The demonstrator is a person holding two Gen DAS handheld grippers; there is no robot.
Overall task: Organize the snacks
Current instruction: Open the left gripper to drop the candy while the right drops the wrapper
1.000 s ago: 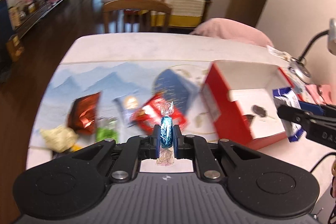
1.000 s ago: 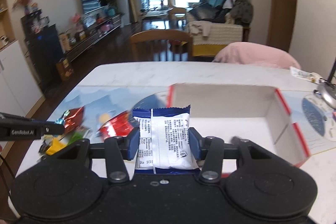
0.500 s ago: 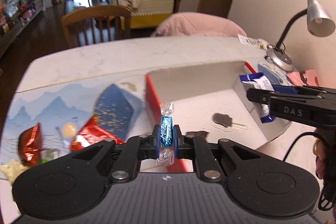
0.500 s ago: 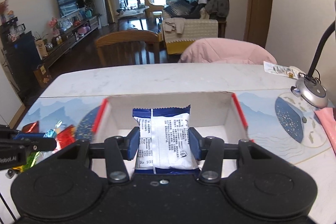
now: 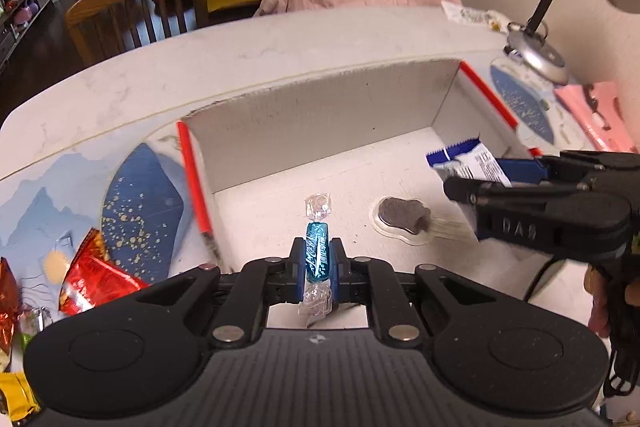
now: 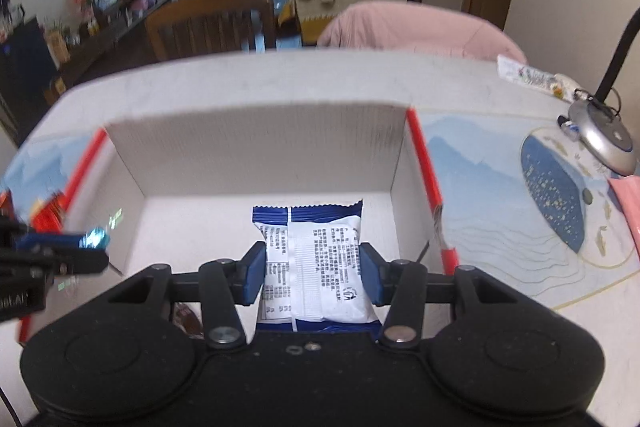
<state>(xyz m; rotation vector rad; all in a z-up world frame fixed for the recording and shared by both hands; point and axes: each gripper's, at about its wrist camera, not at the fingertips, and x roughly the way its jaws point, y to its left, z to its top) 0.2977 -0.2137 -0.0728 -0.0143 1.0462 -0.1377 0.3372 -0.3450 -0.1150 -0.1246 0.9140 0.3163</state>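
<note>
Over the open white cardboard box with red edges (image 5: 320, 115), the left gripper (image 5: 316, 267) pinches a light, crinkly blue twist-wrapped candy (image 5: 317, 255) at its firm middle, while the right gripper (image 6: 312, 273) squeezes a soft, puffy blue-and-white snack packet (image 6: 316, 267) by its sides.

A twist-wrapped blue candy (image 5: 317, 255) stands upright, pinched at its middle, its clear twisted ends poking out above and below, over the near edge of the open white box (image 5: 320, 115) with red rims. A blue-and-white snack packet (image 6: 316, 259), printed back facing up, is clamped by its sides above the box floor. At the candy's nine o'clock, red foil packets (image 5: 94, 279) lie on the mat outside the box.
</note>
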